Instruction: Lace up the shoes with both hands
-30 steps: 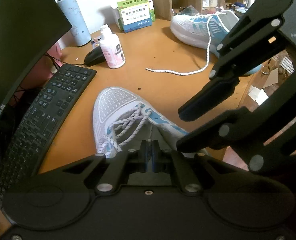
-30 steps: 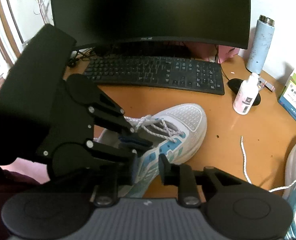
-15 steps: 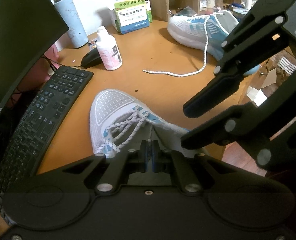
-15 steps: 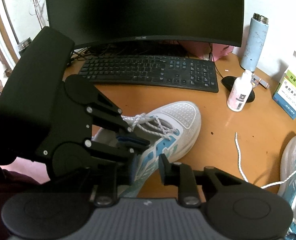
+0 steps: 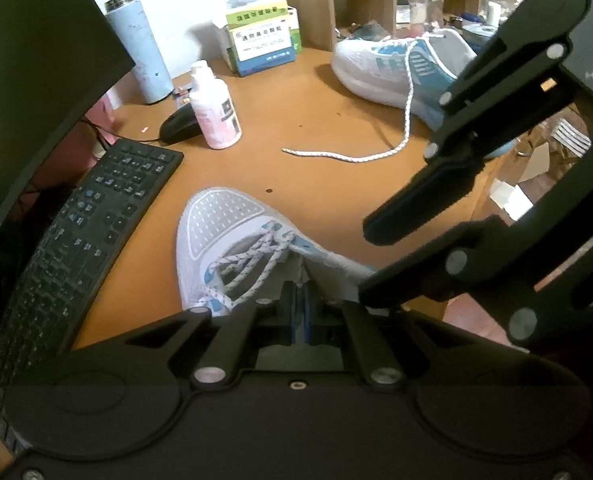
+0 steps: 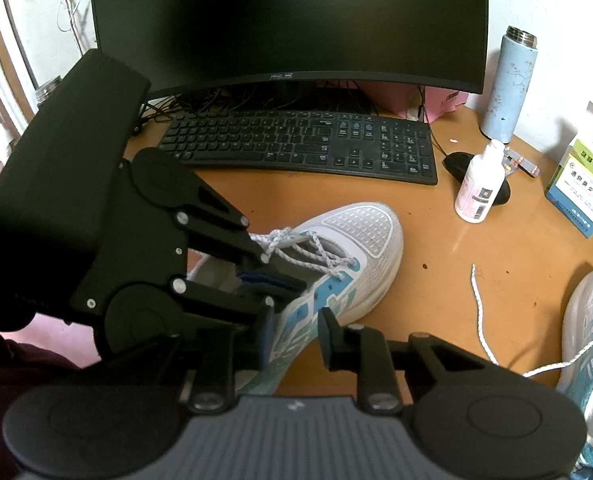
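A white and blue sneaker (image 5: 224, 232) (image 6: 356, 236) lies on the wooden desk, partly laced with a speckled white lace (image 5: 252, 264) (image 6: 308, 250). My left gripper (image 5: 297, 312) (image 6: 262, 276) is shut over the shoe's tongue area; whether it pinches lace or tongue is hidden. My right gripper (image 6: 294, 334) (image 5: 380, 256) is open beside the shoe's blue side panel, empty. A second sneaker (image 5: 396, 68) (image 6: 592, 332) lies farther off with its loose lace (image 5: 360, 156) (image 6: 480, 316) trailing across the desk.
A black keyboard (image 6: 304, 144) and monitor (image 6: 288, 20) stand behind the shoe. A white bottle (image 6: 478, 184), black mouse (image 5: 180, 128), blue flask (image 6: 508, 84) and medicine boxes (image 5: 260, 36) sit at the desk's far side. The desk edge (image 5: 484, 184) drops off beside the right gripper.
Both grippers have drawn back and up a little, so the shoe and desk items sit slightly lower and farther in view. The jaws keep the same states.
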